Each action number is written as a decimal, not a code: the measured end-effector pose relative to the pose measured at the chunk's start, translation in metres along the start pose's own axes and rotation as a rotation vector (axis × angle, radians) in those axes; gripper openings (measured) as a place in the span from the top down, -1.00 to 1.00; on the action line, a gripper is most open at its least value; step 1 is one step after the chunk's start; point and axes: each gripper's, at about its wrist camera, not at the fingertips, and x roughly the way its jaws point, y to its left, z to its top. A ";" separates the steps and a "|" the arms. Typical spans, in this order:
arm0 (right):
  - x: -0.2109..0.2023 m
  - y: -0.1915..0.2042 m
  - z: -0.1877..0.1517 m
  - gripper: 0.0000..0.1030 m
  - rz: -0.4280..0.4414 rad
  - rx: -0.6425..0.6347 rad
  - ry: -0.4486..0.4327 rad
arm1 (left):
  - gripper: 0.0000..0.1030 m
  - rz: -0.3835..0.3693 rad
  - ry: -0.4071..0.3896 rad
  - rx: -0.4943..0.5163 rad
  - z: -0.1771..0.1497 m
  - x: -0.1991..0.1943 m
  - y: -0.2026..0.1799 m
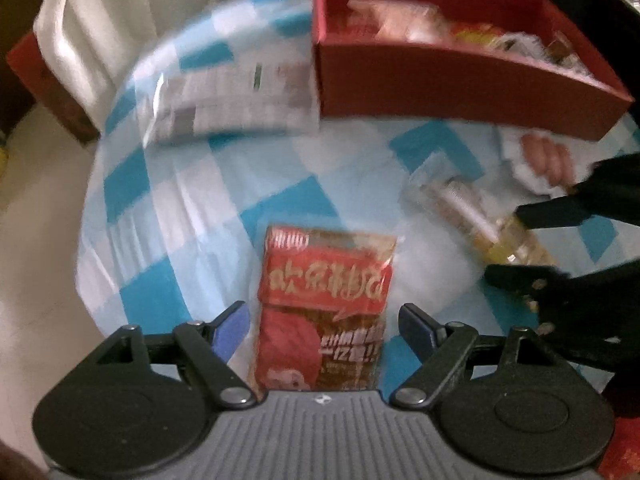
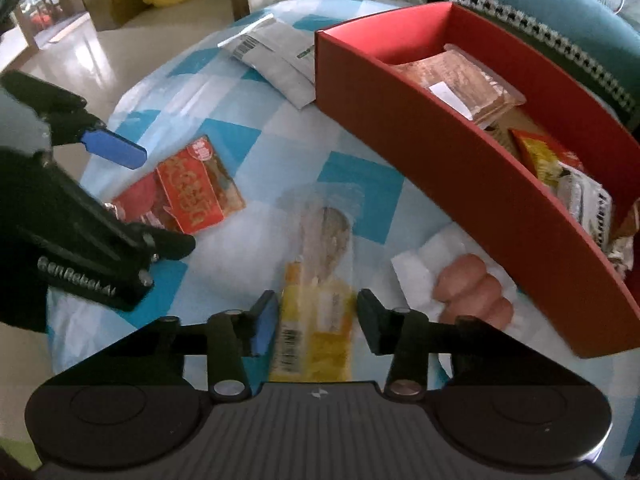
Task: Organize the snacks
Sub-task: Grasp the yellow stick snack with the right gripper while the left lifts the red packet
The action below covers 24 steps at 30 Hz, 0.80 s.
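Your left gripper (image 1: 322, 316): wide, straddling red snack packet (image 1: 324, 304), untouched | right gripper (image 2: 316, 312): narrow around yellow-ended clear packet (image 2: 316, 320), contact unclear | left view blurred.

Red snack packet (image 1: 324, 308) between open jaws

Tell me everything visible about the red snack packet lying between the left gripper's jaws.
The red snack packet is a flat, glossy plastic pouch, red and orange with large gold characters on a banner and brownish contents showing through a clear part. It lies flat on the blue-and-white checked tablecloth, away from the red box. The left gripper straddles it with jaws open, neither pad appearing to press on it. The left wrist view is blurred, so the small print is unreadable.
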 end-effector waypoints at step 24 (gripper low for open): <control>-0.043 -0.009 -0.010 0.33 -0.061 0.226 -0.088 | -0.18 -0.023 -0.091 -0.120 0.003 -0.033 -0.008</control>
